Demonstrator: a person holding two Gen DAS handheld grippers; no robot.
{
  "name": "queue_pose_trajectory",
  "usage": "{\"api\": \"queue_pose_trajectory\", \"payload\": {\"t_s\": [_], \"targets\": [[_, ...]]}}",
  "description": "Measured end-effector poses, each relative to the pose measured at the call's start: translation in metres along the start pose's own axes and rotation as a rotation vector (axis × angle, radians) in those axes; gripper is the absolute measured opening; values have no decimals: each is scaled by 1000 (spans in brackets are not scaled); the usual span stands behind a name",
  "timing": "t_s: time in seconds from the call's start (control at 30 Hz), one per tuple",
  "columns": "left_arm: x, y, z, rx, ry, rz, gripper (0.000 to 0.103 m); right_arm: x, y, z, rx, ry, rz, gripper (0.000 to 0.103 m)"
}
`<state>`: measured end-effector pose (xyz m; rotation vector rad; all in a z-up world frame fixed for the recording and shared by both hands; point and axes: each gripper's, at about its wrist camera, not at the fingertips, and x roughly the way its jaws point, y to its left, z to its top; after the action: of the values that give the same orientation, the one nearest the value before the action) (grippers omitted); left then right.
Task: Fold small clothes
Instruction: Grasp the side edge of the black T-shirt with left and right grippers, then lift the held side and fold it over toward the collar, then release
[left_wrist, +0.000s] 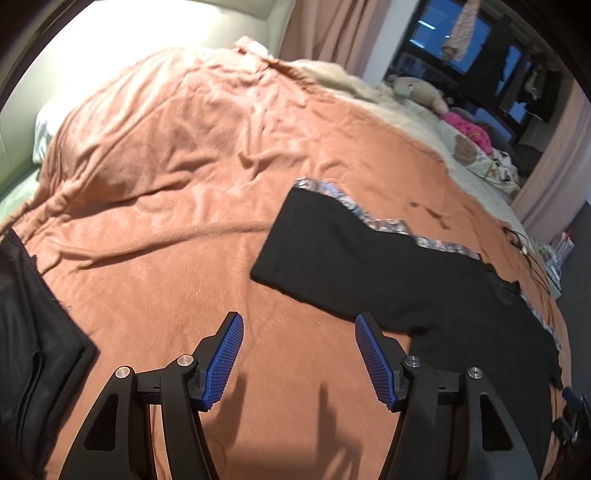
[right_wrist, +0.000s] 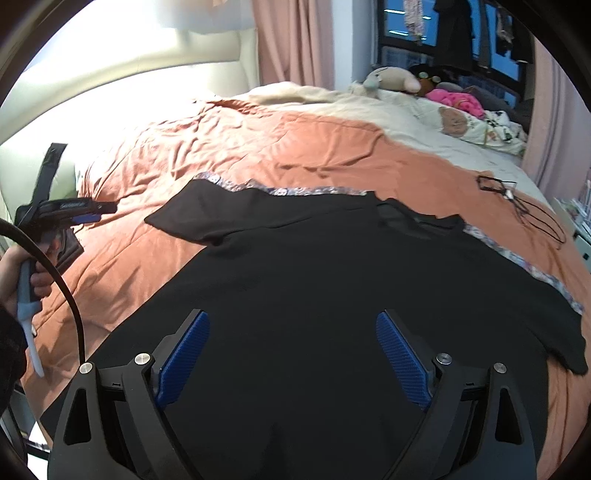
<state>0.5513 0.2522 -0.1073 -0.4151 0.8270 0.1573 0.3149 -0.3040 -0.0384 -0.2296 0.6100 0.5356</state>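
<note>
A black T-shirt (right_wrist: 314, 266) with a patterned trim along its far edge lies spread flat on the orange blanket (right_wrist: 295, 147) of a bed. My right gripper (right_wrist: 293, 321) hangs open over the shirt's body, with nothing between its blue pads (right_wrist: 184, 354). In the left wrist view the same shirt (left_wrist: 369, 266) lies to the right, one sleeve pointing left. My left gripper (left_wrist: 299, 325) stands open above bare blanket (left_wrist: 184, 184), just off the sleeve's near edge, its jaws empty. The right wrist view also shows the left gripper (right_wrist: 103, 212) at the far left, held by a hand (right_wrist: 22, 266).
A dark folded garment (left_wrist: 37, 332) lies at the left edge of the bed. Behind are a cream blanket (right_wrist: 369, 110), plush toys (right_wrist: 391, 79) and a pink cloth (right_wrist: 454, 99). A black cord (right_wrist: 524, 210) lies on the right side of the bed. Beyond stand the headboard (right_wrist: 129, 74) and curtains (right_wrist: 295, 44).
</note>
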Motion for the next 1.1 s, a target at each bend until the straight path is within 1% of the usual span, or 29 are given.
{"api": "queue_pose_trajectory", "payload": {"t_s": [0.17, 0.33, 0.4, 0.47, 0.57, 0.63, 0.67, 0.7, 0.73, 0.77, 0.83, 0.87, 0.93, 0.97, 1.0, 1.03, 1.1], "targets": [[35, 16, 15, -53, 49, 23, 65, 41, -3, 14, 14, 45, 23, 82], [69, 25, 26, -99, 97, 31, 65, 81, -3, 28, 49, 84, 62, 71], [80, 30, 29, -118, 115, 21, 65, 91, -3, 30, 63, 95, 77, 70], [90, 33, 31, -123, 126, 49, 65, 100, -3, 30, 77, 102, 90, 70], [102, 41, 31, -152, 152, 46, 64, 111, -3, 30, 78, 109, 98, 69], [107, 43, 33, -154, 137, 42, 64, 117, -2, 31, 80, 112, 101, 67], [108, 42, 34, -148, 128, 43, 61, 118, -1, 31, 83, 114, 105, 65], [110, 39, 36, -134, 127, 46, 57, 121, -1, 32, 87, 114, 109, 58], [112, 38, 37, -131, 129, 48, 45, 124, 0, 32, 92, 116, 114, 50], [112, 37, 37, -137, 139, 37, 33, 128, 1, 34, 96, 122, 118, 46], [113, 37, 39, -150, 153, 12, 22, 135, 3, 37, 114, 131, 125, 37], [111, 38, 40, -157, 155, 2, 18, 138, 3, 38, 123, 133, 129, 36], [108, 42, 45, -185, 159, -42, 14, 147, 4, 42, 142, 139, 136, 31], [105, 45, 49, -207, 153, -75, 12, 150, 4, 43, 152, 140, 138, 29], [99, 45, 55, -217, 139, -101, 12, 155, 4, 45, 172, 141, 149, 25], [94, 44, 60, -208, 130, -105, 12, 159, 5, 47, 187, 141, 161, 20], [82, 36, 70, -185, 106, -119, 11, 167, 6, 52, 215, 139, 193, 16]]}}
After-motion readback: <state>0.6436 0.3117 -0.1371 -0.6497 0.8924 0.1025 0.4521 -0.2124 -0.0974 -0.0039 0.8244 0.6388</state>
